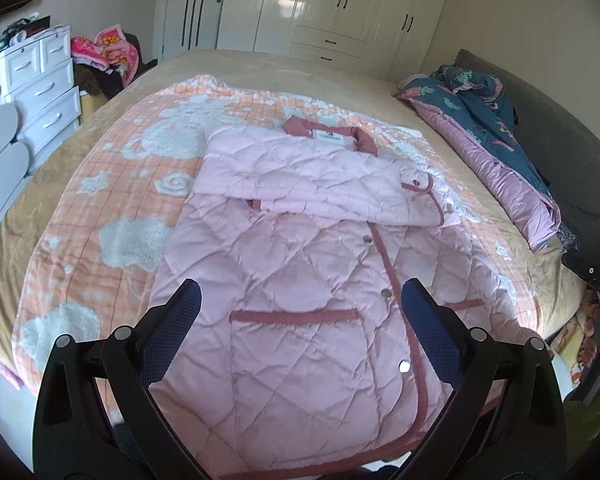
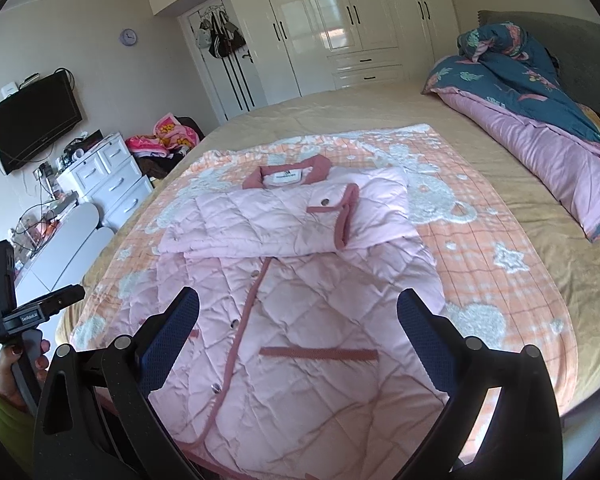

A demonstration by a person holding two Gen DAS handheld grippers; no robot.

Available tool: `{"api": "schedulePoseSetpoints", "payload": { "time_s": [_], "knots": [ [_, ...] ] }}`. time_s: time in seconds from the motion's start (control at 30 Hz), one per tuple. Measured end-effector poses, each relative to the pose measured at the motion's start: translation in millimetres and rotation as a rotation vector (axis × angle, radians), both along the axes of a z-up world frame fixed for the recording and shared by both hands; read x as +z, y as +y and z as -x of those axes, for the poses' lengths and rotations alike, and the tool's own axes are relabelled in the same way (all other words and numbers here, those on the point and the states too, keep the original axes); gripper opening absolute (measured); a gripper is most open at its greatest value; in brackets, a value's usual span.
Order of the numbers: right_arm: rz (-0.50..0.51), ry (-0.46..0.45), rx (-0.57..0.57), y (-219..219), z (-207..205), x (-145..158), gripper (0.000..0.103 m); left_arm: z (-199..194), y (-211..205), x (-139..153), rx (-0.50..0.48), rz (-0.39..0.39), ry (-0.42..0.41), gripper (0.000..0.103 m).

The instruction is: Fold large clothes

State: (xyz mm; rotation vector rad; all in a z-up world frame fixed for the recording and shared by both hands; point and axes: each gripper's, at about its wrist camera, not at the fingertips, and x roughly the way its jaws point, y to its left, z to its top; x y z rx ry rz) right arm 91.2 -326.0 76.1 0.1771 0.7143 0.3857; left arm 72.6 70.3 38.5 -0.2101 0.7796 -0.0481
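Observation:
A pink quilted coat (image 1: 300,264) with dark pink trim lies flat on the bed, collar at the far end, both sleeves folded across the chest. It also shows in the right wrist view (image 2: 300,280). My left gripper (image 1: 298,292) is open and empty, hovering above the coat's lower half near the left pocket. My right gripper (image 2: 298,300) is open and empty, above the coat's lower half near the right pocket. The body of the left gripper (image 2: 24,316), held in a hand, shows at the left edge of the right wrist view.
The coat lies on an orange and white blanket (image 1: 112,200) over a tan bed (image 1: 300,68). A rolled blue and pink quilt (image 2: 540,112) lies at the headboard side. White drawers (image 2: 104,176), a wall TV (image 2: 32,120) and wardrobes (image 2: 340,20) stand beyond.

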Motion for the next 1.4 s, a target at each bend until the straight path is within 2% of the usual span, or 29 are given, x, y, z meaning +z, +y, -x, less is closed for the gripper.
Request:
{"api": "schedulePoseSetpoints", "payload": {
  "time_s": [0.5, 1.1, 1.4],
  "knots": [
    [0.034, 0.081, -0.020, -21, 13, -32, 0.099, 14, 12, -26, 0.032, -0.012, 0.061, 0.094],
    [0.081, 0.267, -0.067, -63, 26, -96, 0.099, 35, 55, -80, 0.118, -0.023, 0.192, 0.094],
    [0.094, 0.336, -0.050, -71, 32, -119, 0.099, 49, 75, -97, 0.153, -0.028, 0.233, 0.094]
  ]
}}
